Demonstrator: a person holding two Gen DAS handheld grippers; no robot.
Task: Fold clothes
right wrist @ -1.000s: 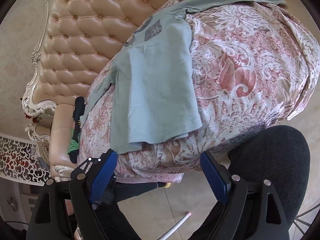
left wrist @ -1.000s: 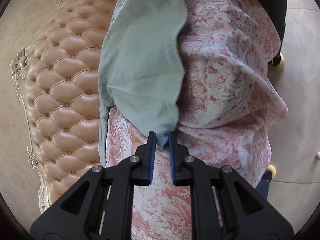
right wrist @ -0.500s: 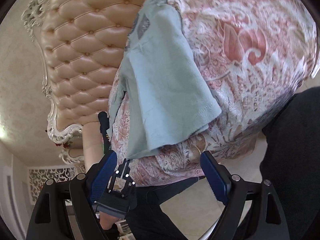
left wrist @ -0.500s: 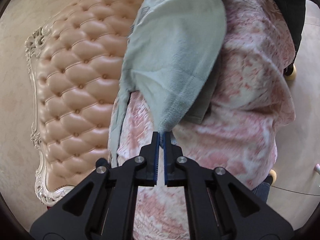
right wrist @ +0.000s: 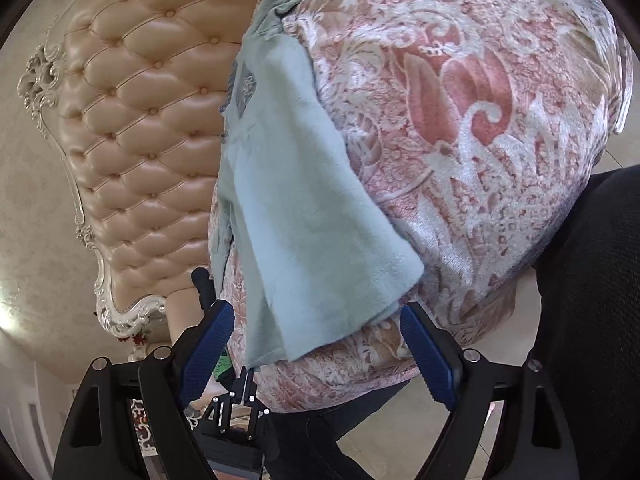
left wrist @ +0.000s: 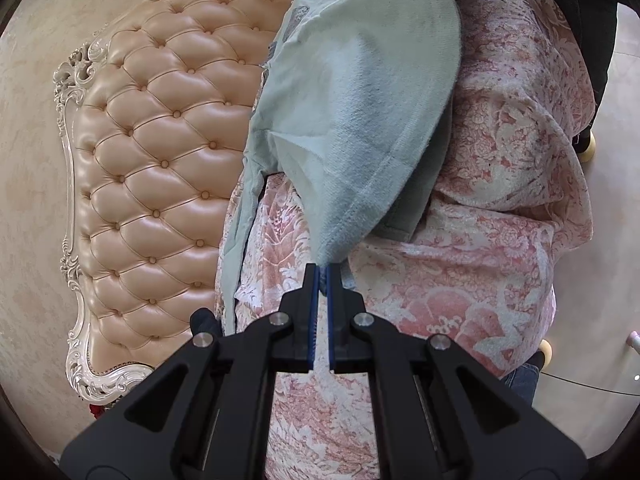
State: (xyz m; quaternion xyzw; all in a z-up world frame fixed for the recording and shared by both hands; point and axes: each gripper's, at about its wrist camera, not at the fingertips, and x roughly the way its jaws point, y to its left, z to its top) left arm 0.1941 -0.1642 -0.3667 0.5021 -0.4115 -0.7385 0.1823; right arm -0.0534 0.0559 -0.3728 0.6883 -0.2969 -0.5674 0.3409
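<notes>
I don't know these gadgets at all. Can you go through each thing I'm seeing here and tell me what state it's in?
Left hand-held gripper: shut on a corner of the green shirt.
Right hand-held gripper: open, empty, a shirt corner between its fingers.
Green shirt: unfolded, draped over the floral cover, one corner lifted.
Floral cover: spread over the sofa seat, rumpled.
Tufted sofa back: upright, uncovered.

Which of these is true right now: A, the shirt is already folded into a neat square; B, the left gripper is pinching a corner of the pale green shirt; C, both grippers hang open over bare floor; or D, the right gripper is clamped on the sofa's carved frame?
B: the left gripper is shut on a hemmed corner of the pale green shirt, while the right gripper stands open.
</notes>
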